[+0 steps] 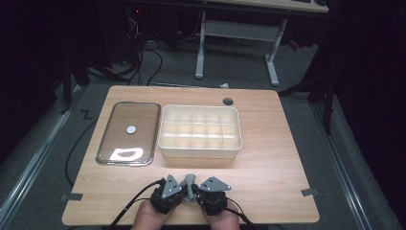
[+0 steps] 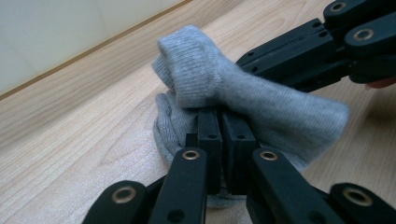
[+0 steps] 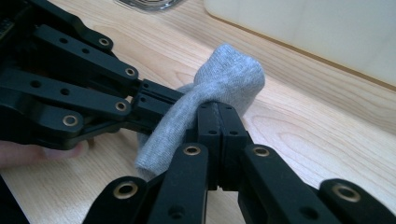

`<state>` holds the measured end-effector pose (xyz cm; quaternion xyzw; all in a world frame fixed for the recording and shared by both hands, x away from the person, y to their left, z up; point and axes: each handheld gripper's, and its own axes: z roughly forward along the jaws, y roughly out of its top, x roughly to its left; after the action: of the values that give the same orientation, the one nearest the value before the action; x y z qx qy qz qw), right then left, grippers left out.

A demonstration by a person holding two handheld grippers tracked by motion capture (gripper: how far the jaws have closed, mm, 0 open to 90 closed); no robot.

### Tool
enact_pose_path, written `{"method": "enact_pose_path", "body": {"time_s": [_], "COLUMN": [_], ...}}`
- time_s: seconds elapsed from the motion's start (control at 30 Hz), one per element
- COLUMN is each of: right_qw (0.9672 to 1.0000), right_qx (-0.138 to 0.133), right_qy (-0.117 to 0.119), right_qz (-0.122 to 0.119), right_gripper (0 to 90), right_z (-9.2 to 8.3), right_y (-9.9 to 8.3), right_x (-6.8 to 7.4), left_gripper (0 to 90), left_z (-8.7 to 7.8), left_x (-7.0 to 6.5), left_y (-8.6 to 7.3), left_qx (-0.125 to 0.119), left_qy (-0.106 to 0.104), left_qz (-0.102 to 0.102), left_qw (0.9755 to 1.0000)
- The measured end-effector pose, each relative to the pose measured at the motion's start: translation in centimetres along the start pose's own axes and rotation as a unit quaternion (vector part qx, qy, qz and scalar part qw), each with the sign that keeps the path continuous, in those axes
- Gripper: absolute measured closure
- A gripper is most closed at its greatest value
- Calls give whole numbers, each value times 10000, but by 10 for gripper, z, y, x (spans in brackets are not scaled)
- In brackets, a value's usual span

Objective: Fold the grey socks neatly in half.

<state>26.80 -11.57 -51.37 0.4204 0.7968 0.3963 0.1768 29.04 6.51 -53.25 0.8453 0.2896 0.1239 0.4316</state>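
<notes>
- High view: we hold a small grey sock [image 1: 190, 183] between our two grippers at the near edge of the wooden table [image 1: 268, 158], about 6 o'clock from the white divided organiser box [image 1: 200, 149]. A glass-lidded tray [image 1: 128, 132] lies at 9 o'clock from that box.
- The left gripper [image 1: 184, 188] has its jaws pressed together on a fold of the sock; in the left gripper view the cloth bunches just above the jaw tips [image 2: 223, 122].
- The right gripper [image 1: 195, 189] is likewise clamped on the sock; in the right gripper view the fabric wraps over its jaw tips [image 3: 219, 114], and a rounded, folded end [image 3: 233, 74] sticks up at 12 o'clock.
- Orientation: the sock is rolled or folded, so its long axis is hard to read. We judge that it runs roughly across the table, 9 to 3 o'clock, between the grippers, with the bunched end tilted toward the box.
- Risk: both grips sit very close together on thin cloth. If we pull apart, one pinch may slip and the roll may unfold.
- Risk: the jaws nearly touch, so they could collide or catch the same fold.
- Risk: the sock sits near the table's near edge, and if dropped it could slide off.
</notes>
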Motion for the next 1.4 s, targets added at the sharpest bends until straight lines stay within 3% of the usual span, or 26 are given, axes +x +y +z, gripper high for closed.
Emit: {"method": "enact_pose_path", "body": {"time_s": [0.07,0.1,0.17,0.27,0.37,0.47,0.5,0.53,0.6,0.63,0.73,0.9,1.1,1.4], "right_qw": [10000,10000,9999,9998,9998,9998,9998,9998,9998,9998,9999,9999,9998,9999], "right_qx": [-26,-33,-35,-33,-48,-54,-51,-51,-59,-43,-55,-73,16,-12], "right_qy": [-16,-27,-43,-79,-93,-97,-93,-93,-92,-93,-90,-103,-176,-125], "right_qz": [23,73,104,173,174,174,162,162,159,146,127,52,-22,-69], "right_gripper": [900,900,900,900,900,900,900,900,900,900,900,900,900,900], "right_z": [-1,-2,-3,-5,-7,-8,-9,-9,-9,-9,-9,-10,-8,-11], "right_y": [-2,-3,-4,-6,-7,-7,-7,-7,-7,-7,-6,-4,-1,-1], "right_x": [-2,-5,-6,-10,-12,-13,-12,-12,-12,-11,-11,-9,-10,-7], "left_gripper": [850,822,809,708,668,728,796,812,820,831,839,848,878,899], "left_z": [0,-1,-2,-11,-27,-33,-30,-30,-23,-18,-15,-11,2,6], "left_x": [1,3,4,7,18,32,35,35,35,30,24,18,5,-1], "left_y": [0,0,0,3,1,-5,-9,-9,-11,-11,-10,-7,6,6], "left_qx": [-37,-107,-126,-355,-690,-584,-267,-267,-28,125,164,149,98,172], "left_qy": [-45,-191,-236,-407,-186,-116,-4,-4,-48,-84,-109,-211,-352,-458], "left_qz": [-71,-230,-270,-501,-643,-893,-923,-923,-925,-797,-691,-679,-534,-447], "left_qw": [10000,9995,9993,9973,9954,9942,9954,9954,9957,9967,9974,9974,9979,9978]}}
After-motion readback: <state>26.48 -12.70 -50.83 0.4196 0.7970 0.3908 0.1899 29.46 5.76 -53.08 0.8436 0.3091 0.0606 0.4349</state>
